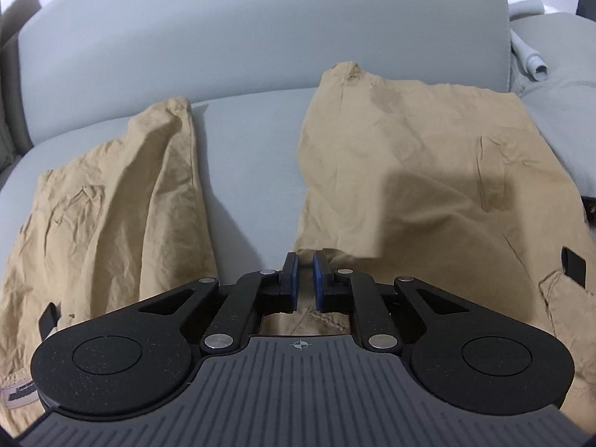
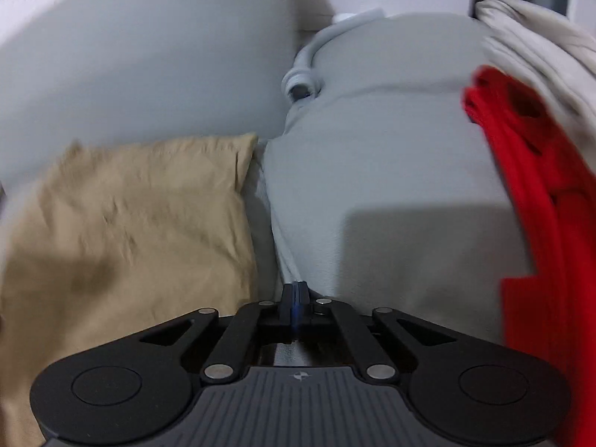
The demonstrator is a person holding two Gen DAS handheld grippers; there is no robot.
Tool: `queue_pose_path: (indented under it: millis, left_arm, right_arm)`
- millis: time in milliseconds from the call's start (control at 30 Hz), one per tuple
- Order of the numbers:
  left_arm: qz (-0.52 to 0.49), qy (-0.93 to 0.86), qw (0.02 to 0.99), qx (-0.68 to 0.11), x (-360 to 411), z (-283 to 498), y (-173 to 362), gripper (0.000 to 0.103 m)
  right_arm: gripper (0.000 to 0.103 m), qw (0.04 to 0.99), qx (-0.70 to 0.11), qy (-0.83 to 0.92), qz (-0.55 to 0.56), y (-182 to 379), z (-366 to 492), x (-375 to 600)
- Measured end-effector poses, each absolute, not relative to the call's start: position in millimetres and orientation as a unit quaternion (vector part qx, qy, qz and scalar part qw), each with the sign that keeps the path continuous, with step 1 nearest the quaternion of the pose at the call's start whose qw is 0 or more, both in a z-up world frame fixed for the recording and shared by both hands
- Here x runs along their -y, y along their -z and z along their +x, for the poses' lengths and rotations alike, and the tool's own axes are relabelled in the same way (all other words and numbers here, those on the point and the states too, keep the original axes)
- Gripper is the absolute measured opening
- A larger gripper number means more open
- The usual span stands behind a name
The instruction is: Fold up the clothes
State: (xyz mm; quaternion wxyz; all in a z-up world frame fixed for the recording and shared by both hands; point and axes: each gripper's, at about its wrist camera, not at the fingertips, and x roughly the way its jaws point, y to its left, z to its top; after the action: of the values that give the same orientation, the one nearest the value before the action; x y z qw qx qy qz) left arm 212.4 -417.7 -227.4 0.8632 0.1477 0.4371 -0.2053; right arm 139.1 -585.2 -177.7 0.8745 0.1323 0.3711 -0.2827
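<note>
- The tan trousers point(image 1: 428, 171) lie spread on a grey sofa seat point(image 1: 246, 171), with 2 legs pointing away toward the backrest point(image 1: 260, 37) and a strip of bare cushion between them. I judge they are laid out flat like this so that 1 leg can be folded over the other.
- The left tool point(image 1: 303, 275) sits low at the crotch, where the 2 legs meet. Its blue pads point(image 1: 317, 279) stand slightly apart, and tan cloth shows in the gap and under the linkage. They look set around the cloth, but whether they truly pinch it I cannot tell.
- The right tool point(image 2: 296, 303) has its pads pressed together with nothing visible between them. It hangs over the seam between 2 cushions, just beside the outer edge of 1 trouser leg point(image 2: 130, 223), probably waiting its turn to take hold.
- A red garment point(image 2: 529, 223) and a pale cloth point(image 2: 532, 37) are piled on the far right, well apart from the trousers, likely other laundry.
- A grey hose point(image 2: 305, 78) rests in the gap behind the cushions.
- Hidden or unclear: the waistband is mostly covered by the left tool's body; only dark belt loops point(image 1: 573, 264) and a small label point(image 1: 16, 396) with unreadable print show at the edges.
- The right view is smeared by motion, so cloth texture and edges there are vague, and the red garment is cut off by the frame.
</note>
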Motion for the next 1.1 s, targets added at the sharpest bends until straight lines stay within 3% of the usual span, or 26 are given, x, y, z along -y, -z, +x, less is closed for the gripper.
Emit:
queue_pose_path:
  millis: [33, 133, 300, 367, 433, 700, 733, 767, 867, 933, 1100]
  left_arm:
    - [0.136, 0.212, 0.868, -0.428, 416.5, 208.8, 221.7, 0.015]
    - [0.138, 0.235, 0.874, -0.401, 421.2, 201.2, 213.9, 0.016]
    - [0.178, 0.268, 0.874, -0.364, 447.6, 208.0, 216.2, 0.015]
    - [0.191, 0.269, 0.87, -0.366, 461.0, 220.1, 223.6, 0.011]
    - [0.204, 0.265, 0.864, -0.377, 473.6, 232.6, 231.4, 0.009]
    - [0.268, 0.173, 0.868, -0.381, 495.6, 260.7, 237.2, 0.009]
    - [0.265, 0.174, 0.868, -0.383, 492.6, 260.6, 232.7, 0.01]
    - [0.24, 0.176, 0.873, -0.387, 482.1, 258.9, 221.4, 0.011]
    - [0.174, 0.177, 0.891, -0.381, 438.0, 237.4, 182.2, 0.015]
    - [0.161, 0.171, 0.901, -0.366, 401.5, 215.8, 160.1, 0.032]
    - [0.102, 0.098, 0.926, -0.351, 299.4, 188.1, 126.8, 0.033]
  right_arm:
    - [0.012, 0.882, -0.361, 0.274, 0.13, 173.8, 139.9, 581.1]
    - [0.012, 0.916, -0.32, 0.191, 0.148, 159.6, 150.7, 558.1]
    - [0.013, 0.924, -0.33, 0.102, 0.164, 173.8, 180.0, 538.1]
    - [0.01, 0.92, -0.343, 0.1, 0.16, 181.4, 188.5, 543.4]
    - [0.0, 0.916, -0.356, 0.105, 0.154, 187.3, 195.4, 549.0]
    - [0.0, 0.908, -0.368, 0.182, 0.083, 181.5, 191.0, 550.2]
    - [0.01, 0.91, -0.358, 0.17, 0.119, 178.7, 188.1, 556.3]
    - [0.015, 0.911, -0.348, 0.158, 0.154, 175.8, 185.1, 562.2]
    - [0.016, 0.916, -0.313, 0.134, 0.212, 158.7, 176.4, 563.0]
    - [0.018, 0.921, -0.304, 0.119, 0.213, 147.1, 177.4, 553.4]
    - [0.022, 0.942, -0.289, 0.062, 0.16, 112.2, 171.3, 498.7]
